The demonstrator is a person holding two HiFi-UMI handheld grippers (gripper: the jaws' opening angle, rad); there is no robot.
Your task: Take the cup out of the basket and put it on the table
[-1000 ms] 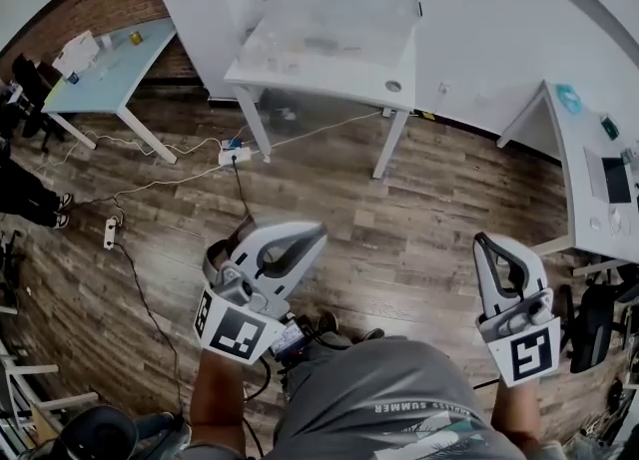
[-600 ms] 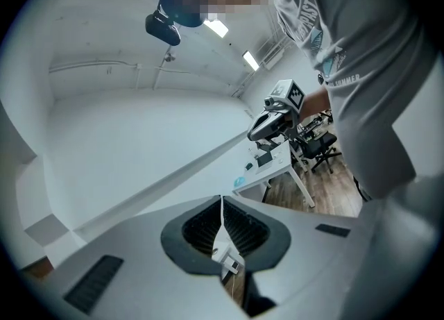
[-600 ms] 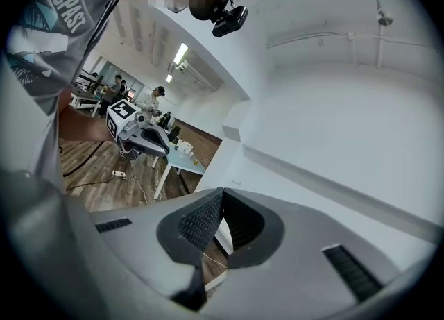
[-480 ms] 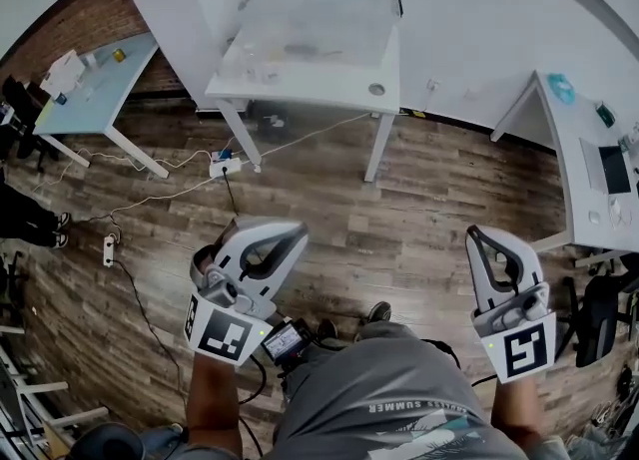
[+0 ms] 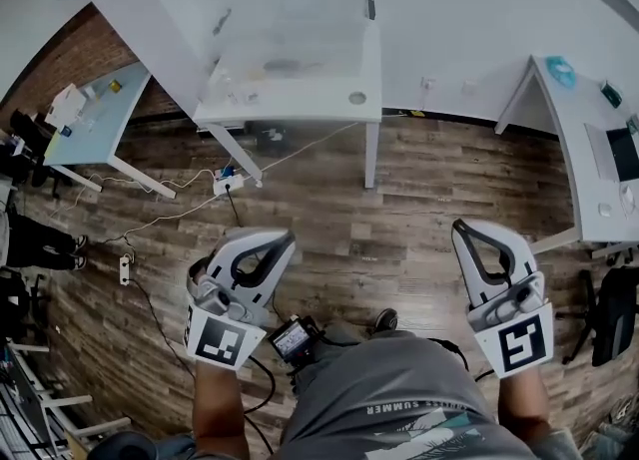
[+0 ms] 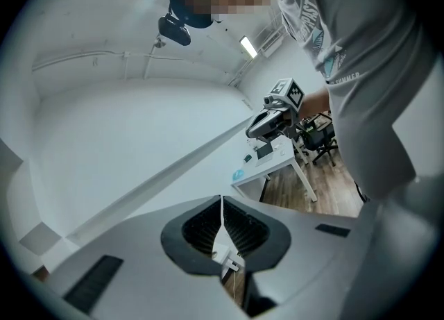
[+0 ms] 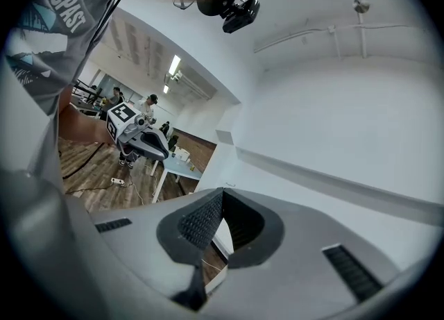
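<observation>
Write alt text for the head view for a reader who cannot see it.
A person holds the left gripper and right gripper, both shut and empty, above a wooden floor. Ahead stands a white table with a clear box on it.

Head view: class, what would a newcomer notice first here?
The left hand-held gripper and right hand-held gripper jut out low in the frame, both shut and empty. Beyond them, across the wooden floor, stands a white table bearing a clear bin.
</observation>
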